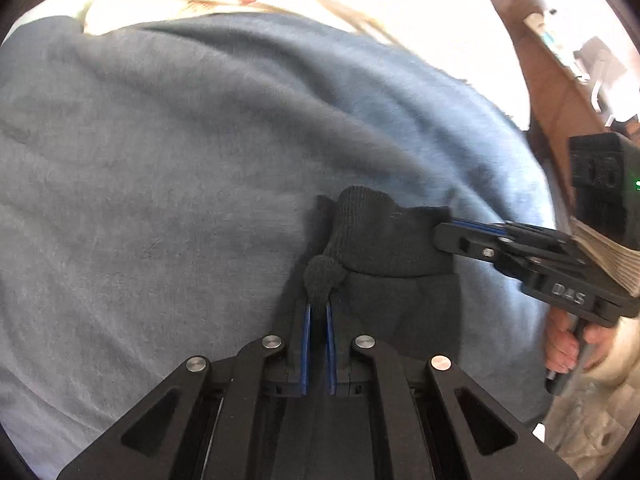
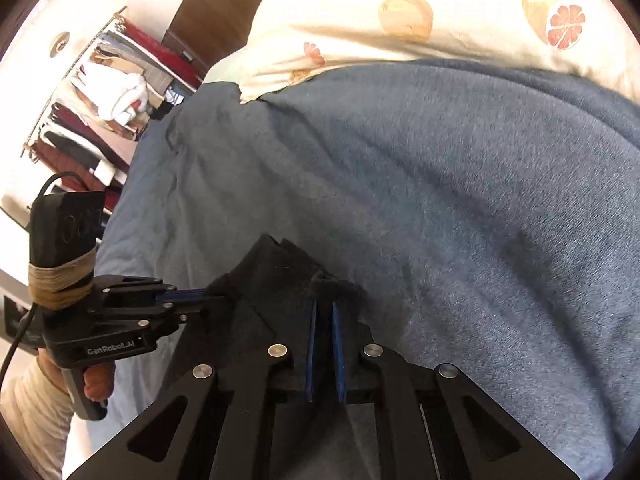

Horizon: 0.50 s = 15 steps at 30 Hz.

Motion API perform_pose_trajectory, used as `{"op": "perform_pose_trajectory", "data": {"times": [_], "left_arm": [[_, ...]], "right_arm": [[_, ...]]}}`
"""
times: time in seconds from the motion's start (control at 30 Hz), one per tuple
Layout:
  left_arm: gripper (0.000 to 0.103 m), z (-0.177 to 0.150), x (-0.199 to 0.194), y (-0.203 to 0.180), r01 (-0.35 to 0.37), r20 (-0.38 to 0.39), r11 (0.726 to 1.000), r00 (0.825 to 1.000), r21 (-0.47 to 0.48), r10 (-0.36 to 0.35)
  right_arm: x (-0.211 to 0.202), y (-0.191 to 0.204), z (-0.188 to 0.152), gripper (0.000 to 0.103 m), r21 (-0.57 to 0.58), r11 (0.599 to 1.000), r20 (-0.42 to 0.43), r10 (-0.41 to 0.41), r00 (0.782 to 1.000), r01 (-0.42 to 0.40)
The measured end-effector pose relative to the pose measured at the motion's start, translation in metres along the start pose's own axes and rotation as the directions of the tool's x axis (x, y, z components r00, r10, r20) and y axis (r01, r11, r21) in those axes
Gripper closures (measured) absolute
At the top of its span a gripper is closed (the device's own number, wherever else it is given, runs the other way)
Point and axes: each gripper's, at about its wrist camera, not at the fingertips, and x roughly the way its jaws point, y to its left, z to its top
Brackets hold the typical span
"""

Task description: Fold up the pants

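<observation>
Clearly, "GenRobot.AI" on left claw [image 2: 208,300]

Pants [image 1: 384,240] mostly hidden behind claw bodies, lower part cut off at 6 o'clock; shelf [image 2: 100,92] contents at 10 o'clock blurred, unreadable

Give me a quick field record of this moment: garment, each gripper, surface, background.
garment: dark pants, bunched, held up between both grippers
left gripper: shut on the pants' edge
right gripper: shut on the pants' edge
surface: blue blanket under the pants, wrinkled
pillow: fruit-print pillow at the far edge of the blanket
background: clothes rack beyond the blanket's left side
</observation>
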Motion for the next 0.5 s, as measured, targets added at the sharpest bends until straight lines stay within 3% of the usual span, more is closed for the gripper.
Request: {"op": "perform_pose_trajectory", "data": {"times": [0.4,0.43,0.5], "left_arm": [[0.093,0.0,0.011,0.02,0.035,0.007,0.997,0.999,-0.068,-0.035],[0.092,0.002,0.015,0.019,0.039,0.003,0.996,0.999,-0.075,-0.039],[0.079,0.002,0.012,0.026,0.031,-0.006,0.995,0.999,-0.098,-0.032]], "right_arm": [[0.017,-0.006,0.002,0.094,0.011,0.998,-0.014,-0.055,0.998,0.056],[0.018,-0.006,0.002,0.094,0.008,0.998,-0.015,-0.063,0.998,0.063],[0.02,-0.005,0.002,0.094,0.005,0.997,-0.019,-0.079,0.997,0.08]]}}
